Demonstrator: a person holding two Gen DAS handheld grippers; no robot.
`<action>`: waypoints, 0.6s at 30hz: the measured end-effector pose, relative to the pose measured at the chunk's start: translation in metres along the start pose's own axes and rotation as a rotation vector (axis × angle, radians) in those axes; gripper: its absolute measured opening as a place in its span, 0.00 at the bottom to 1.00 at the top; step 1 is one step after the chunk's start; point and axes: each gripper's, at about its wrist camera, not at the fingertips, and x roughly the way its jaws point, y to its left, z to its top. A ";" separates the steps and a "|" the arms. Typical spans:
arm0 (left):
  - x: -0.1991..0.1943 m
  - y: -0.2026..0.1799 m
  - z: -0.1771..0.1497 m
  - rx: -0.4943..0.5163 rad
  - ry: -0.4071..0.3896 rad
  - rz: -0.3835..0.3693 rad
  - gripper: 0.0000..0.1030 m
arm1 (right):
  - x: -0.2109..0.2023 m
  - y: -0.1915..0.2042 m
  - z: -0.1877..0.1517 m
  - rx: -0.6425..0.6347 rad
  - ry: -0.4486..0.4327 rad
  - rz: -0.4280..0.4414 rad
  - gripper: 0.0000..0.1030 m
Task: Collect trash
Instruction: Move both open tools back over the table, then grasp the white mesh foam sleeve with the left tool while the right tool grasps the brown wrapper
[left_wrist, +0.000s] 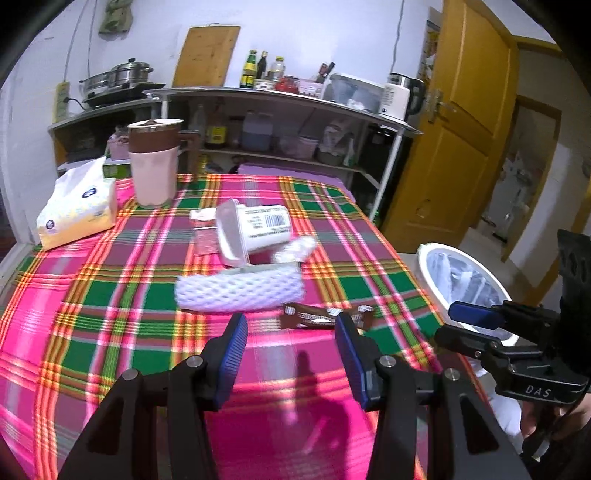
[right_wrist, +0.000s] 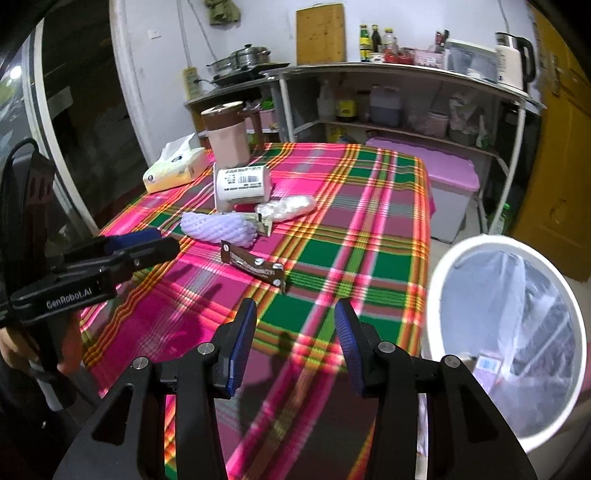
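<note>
Trash lies mid-table on the plaid cloth: a brown snack wrapper (left_wrist: 325, 316) (right_wrist: 254, 266), a white foam net sleeve (left_wrist: 239, 289) (right_wrist: 221, 226), a tipped white plastic cup with a barcode label (left_wrist: 255, 228) (right_wrist: 242, 183), and a crumpled clear plastic piece (left_wrist: 295, 249) (right_wrist: 286, 206). My left gripper (left_wrist: 291, 328) is open and empty, just short of the wrapper. My right gripper (right_wrist: 295, 314) is open and empty over the table's near edge. A white bin with a clear bag liner (left_wrist: 461, 280) (right_wrist: 506, 332) stands beside the table on the right.
A tissue pack (left_wrist: 79, 212) (right_wrist: 175, 170) and a pink and brown jug (left_wrist: 155, 162) (right_wrist: 226, 136) stand at the table's far left. Metal shelves with bottles and a kettle (left_wrist: 402, 96) line the back wall. A pink-lidded box (right_wrist: 439, 177) sits behind the table.
</note>
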 end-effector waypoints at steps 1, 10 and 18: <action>0.002 0.006 0.002 -0.003 -0.001 0.007 0.48 | 0.003 0.000 0.002 -0.005 0.005 0.002 0.48; 0.022 0.038 0.020 0.017 -0.002 0.043 0.48 | 0.038 0.006 0.017 -0.056 0.050 0.026 0.49; 0.049 0.054 0.036 0.048 0.026 0.017 0.54 | 0.066 0.006 0.029 -0.094 0.084 0.049 0.49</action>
